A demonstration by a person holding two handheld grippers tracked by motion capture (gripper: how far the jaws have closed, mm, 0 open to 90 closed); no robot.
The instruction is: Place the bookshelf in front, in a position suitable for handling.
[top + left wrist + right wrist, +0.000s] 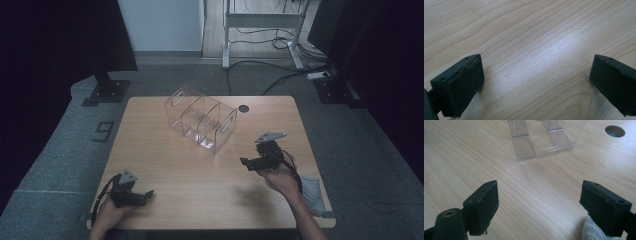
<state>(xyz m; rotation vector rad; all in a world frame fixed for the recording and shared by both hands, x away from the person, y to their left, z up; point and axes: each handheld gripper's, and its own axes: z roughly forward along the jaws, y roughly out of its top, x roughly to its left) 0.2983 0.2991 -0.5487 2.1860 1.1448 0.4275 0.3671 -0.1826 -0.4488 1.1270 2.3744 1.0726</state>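
Nearest the camera in the high view, at the near left corner of the bench (pixel 165 165), the left gripper (pixel 142 196) lies low over the wood in the person's left hand (pixel 107 212), its grey three-cornered plate on top and its jaws pointing toward the bench's right side. Seen in the left gripper view, its two black jaws stand wide apart over bare wood grain with nothing between them.

Farther in, toward the right edge, the right gripper (pixel 246 164) is held above the surface in the right hand (pixel 282 180), jaws pointing left toward the bench's middle. Those jaws are also spread wide and hold nothing; in the right gripper view bare wood lies between them. A white cloth (pixel 592 232) shows at the bottom of that view, just beside the right-hand jaw. In the high view a pale folded cloth lies at the near right corner (pixel 312 192), close behind the right forearm.

Beyond the right gripper, well apart from both grippers, a clear plastic organizer (pixel 200 120) with upright dividers and oval handle cut-outs stands on the far half of the bench, near the middle of the far edge. Its near end shows at the top of the right gripper view (pixel 541 140).

Just right of it, close to the far edge, is a round cable hole (pixel 243 108).
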